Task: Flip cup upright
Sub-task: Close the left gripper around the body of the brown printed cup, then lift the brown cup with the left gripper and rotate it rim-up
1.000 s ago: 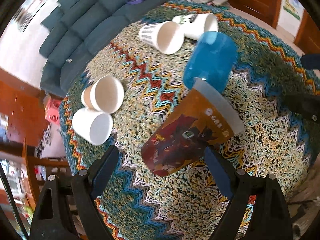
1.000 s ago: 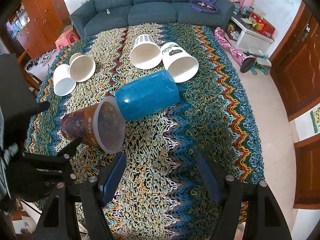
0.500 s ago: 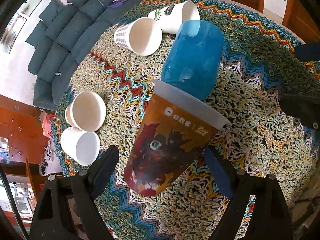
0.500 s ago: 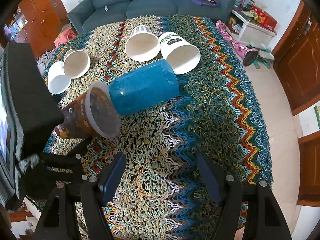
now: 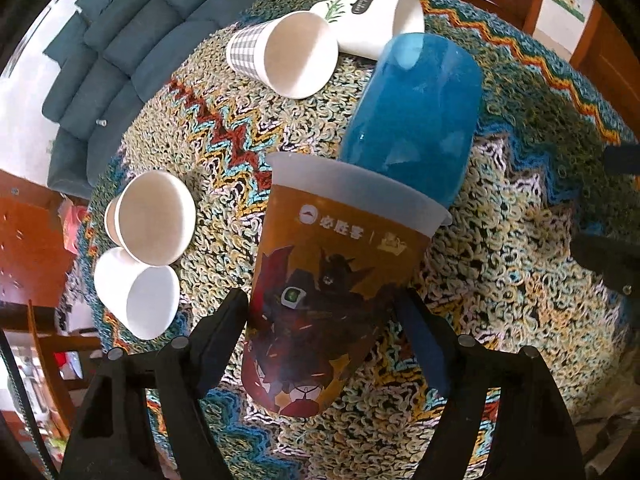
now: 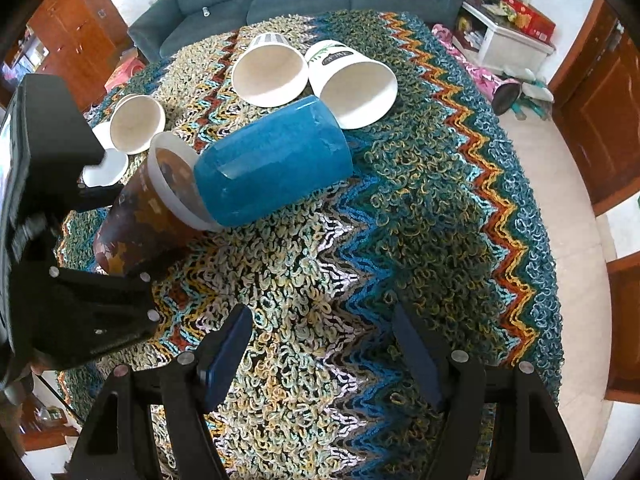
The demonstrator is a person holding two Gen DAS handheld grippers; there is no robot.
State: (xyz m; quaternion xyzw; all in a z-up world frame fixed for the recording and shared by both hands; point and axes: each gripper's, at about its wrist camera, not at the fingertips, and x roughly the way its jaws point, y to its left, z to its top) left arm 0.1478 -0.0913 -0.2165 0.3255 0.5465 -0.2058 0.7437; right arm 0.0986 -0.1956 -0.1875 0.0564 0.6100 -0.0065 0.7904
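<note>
two tongs | left tongs [image 5: 320, 312] straddle brown cup [image 5: 320, 300], grip unclear | right tongs [image 6: 320, 344] apart over rug [image 6: 440, 208]

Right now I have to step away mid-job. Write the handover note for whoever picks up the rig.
Left tongs: open, fingers on either side of the brown printed cup, not visibly clamped.
Right tongs: open, empty, over bare rug.
Brown printed cup: lying on its side, rim against the blue cup, which also lies on its side.
Four white paper cups lie tipped over further back: two behind the blue cup, two to the left.
Done: left tongs lined up on the brown cup.
Left: close, lift, turn it mouth up, set it down. No cup is upright yet.
</note>
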